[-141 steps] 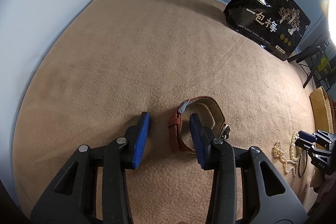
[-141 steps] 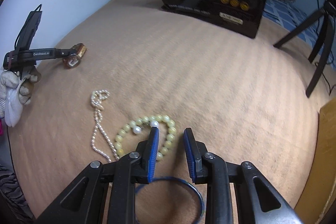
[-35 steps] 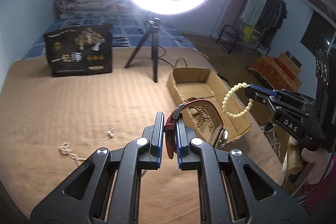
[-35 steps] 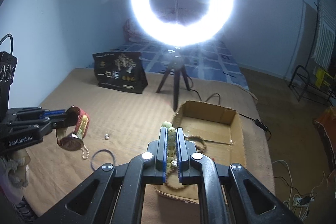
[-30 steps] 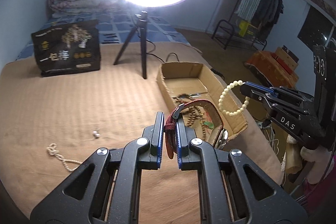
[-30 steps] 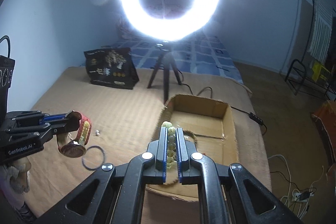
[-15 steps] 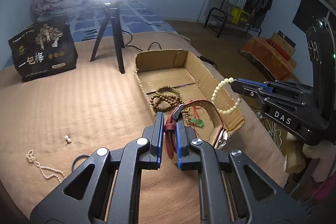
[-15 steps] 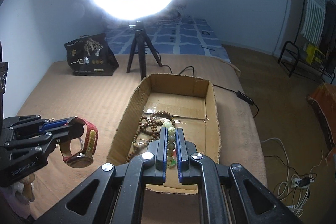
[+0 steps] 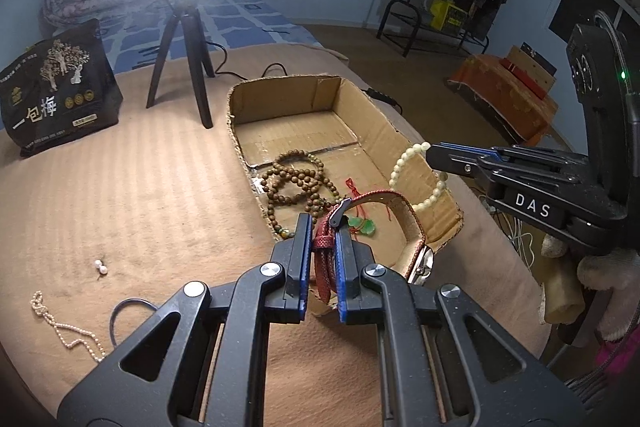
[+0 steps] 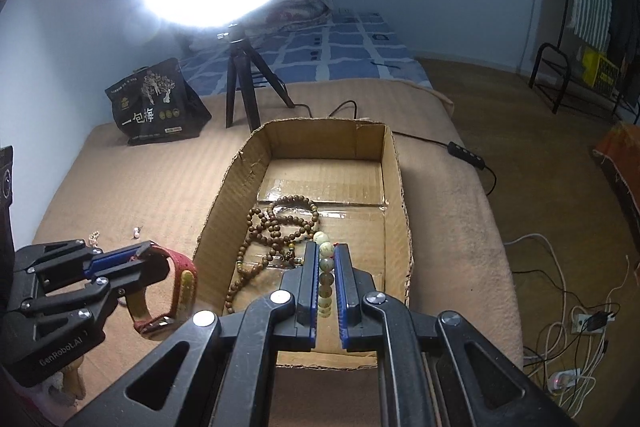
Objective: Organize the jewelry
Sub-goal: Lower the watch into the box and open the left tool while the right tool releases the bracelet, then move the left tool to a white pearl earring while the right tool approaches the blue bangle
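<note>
My left gripper (image 9: 322, 227) is shut on the red-brown strap of a watch (image 9: 404, 211), which hangs over the near left corner of an open cardboard box (image 9: 280, 99). My right gripper (image 10: 323, 251) is shut on a pale green bead bracelet (image 10: 325, 267), held above the near end of the box (image 10: 224, 195). In the left wrist view the bracelet (image 9: 400, 167) dangles from the right gripper (image 9: 434, 153) over the box's right wall. Brown wooden beads (image 10: 276, 223) and a green pendant on red cord (image 9: 362, 225) lie inside. The watch (image 10: 184, 283) shows in the left gripper (image 10: 146, 251) at lower left.
On the tan blanket lie a pearl necklace (image 9: 60, 327), a dark bangle (image 9: 124, 311) and a pearl earring pair (image 9: 100, 267). A black snack bag (image 9: 56, 95) and a ring-light tripod (image 9: 180, 39) stand at the back. Cables and a power strip (image 10: 568, 327) lie on the floor to the right.
Both grippers have sunk and moved forward toward the box, which now looks larger and closer. The watch and the bracelet stay clamped in them.
</note>
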